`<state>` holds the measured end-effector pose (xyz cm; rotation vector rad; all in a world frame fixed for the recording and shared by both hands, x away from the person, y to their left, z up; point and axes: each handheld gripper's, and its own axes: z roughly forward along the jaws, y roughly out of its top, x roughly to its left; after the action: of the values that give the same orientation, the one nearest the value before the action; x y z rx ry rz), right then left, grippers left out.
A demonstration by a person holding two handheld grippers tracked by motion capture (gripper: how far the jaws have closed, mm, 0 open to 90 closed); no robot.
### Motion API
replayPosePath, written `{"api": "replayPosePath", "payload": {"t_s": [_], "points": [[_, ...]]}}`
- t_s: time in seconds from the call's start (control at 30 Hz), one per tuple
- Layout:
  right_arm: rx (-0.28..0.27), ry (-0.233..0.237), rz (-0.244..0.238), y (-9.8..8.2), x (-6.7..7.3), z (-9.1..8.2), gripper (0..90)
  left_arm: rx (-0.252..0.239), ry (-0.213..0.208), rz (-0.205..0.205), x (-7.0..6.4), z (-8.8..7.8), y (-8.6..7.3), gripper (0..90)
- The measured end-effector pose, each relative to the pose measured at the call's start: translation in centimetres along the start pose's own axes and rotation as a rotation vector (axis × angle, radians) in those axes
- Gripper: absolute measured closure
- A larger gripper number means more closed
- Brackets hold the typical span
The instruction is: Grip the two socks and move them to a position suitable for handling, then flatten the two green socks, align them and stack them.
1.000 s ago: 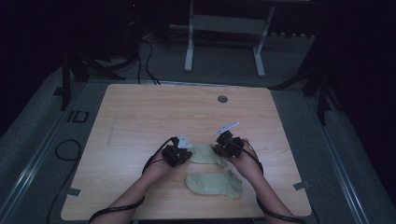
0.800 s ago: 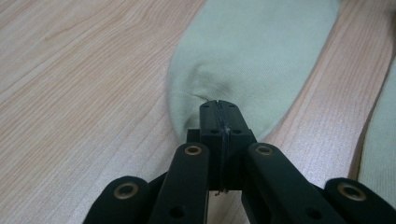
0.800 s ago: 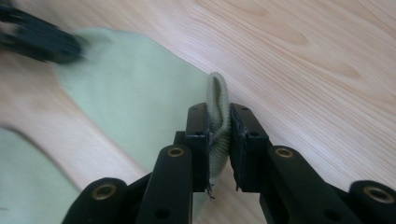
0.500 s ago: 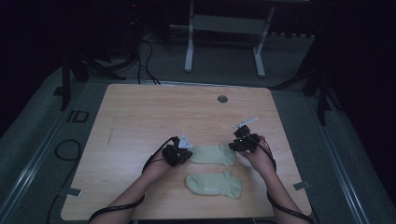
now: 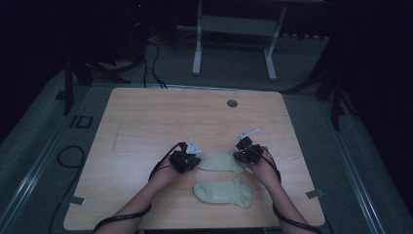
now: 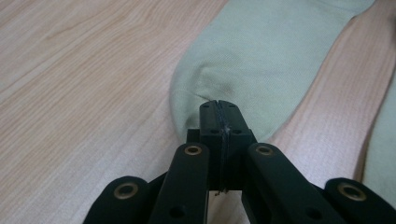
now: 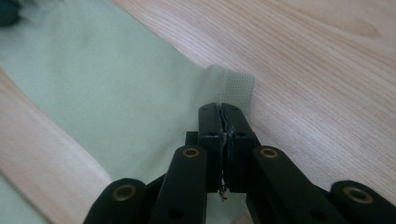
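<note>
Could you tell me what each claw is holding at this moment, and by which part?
Both grip the far sock: the left claw is pinched shut on its rounded toe end, the right claw on its ribbed cuff end. The near sock lies free.

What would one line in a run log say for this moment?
left gripper: shut on far sock, toe end | right gripper: shut on far sock, cuff end | near sock: flat on table, untouched

left gripper (image 6: 219, 105) jaws clamped | pale green sock (image 6: 261, 56) toe | wooden table (image 6: 84, 70)

Two pale green socks (image 5: 221, 161) (image 5: 224, 191), two grippers (image 5: 185, 160) (image 5: 245, 152), one table (image 5: 146, 126)
</note>
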<state>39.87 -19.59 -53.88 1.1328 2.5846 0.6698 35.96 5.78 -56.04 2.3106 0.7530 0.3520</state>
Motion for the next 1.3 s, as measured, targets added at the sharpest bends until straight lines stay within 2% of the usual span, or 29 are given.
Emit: {"api": "replayPosePath", "payload": {"t_s": [0.33,0.47,0.57,0.63,0.7,0.77,0.8,0.87,0.9,1.0,1.17,1.3], "points": [[0.003,-0.025,0.031,0.0,-1.4,0.0,86.4,0.006,0.000,-0.007,0.2,0.6,0.8,88.9],[0.001,-0.024,0.032,0.0,-1.5,0.0,84.9,-0.002,0.002,-0.027,0.3,0.7,0.8,86.5],[0.004,-0.013,0.040,0.1,-1.5,-0.1,83.4,-0.001,-0.008,-0.041,0.4,0.7,0.9,79.9],[-0.014,0.009,0.047,0.1,-1.5,-0.4,82.4,-0.012,-0.016,-0.069,0.4,0.3,1.1,68.7],[-0.035,0.020,0.040,0.2,-1.3,-0.9,78.0,-0.022,-0.013,-0.065,0.1,-0.2,1.3,56.1],[-0.041,0.026,0.026,0.3,-1.1,-1.2,71.8,-0.016,0.003,-0.053,-0.2,-0.8,1.6,46.3],[-0.047,0.028,0.021,0.3,-1.0,-1.4,69.0,-0.017,-0.003,-0.057,-0.3,-1.2,1.7,42.6],[-0.046,0.034,0.003,0.3,-0.7,-1.7,65.1,-0.022,0.007,-0.068,-0.3,-1.9,1.8,41.9],[-0.047,0.033,-0.004,0.3,-0.6,-1.8,64.4,-0.027,0.021,-0.092,-0.3,-2.7,1.7,41.6],[-0.050,0.053,-0.017,0.0,-0.3,-2.4,63.2,-0.026,0.022,-0.104,-0.4,-3.8,1.5,40.6],[-0.059,0.065,-0.004,-0.4,-0.2,-3.2,57.1,-0.007,-0.007,-0.126,-0.8,-5.1,0.9,37.5],[-0.060,0.062,-0.004,-0.8,-0.2,-3.7,54.9,0.008,-0.032,-0.113,-1.6,-5.4,0.7,34.1]]}}
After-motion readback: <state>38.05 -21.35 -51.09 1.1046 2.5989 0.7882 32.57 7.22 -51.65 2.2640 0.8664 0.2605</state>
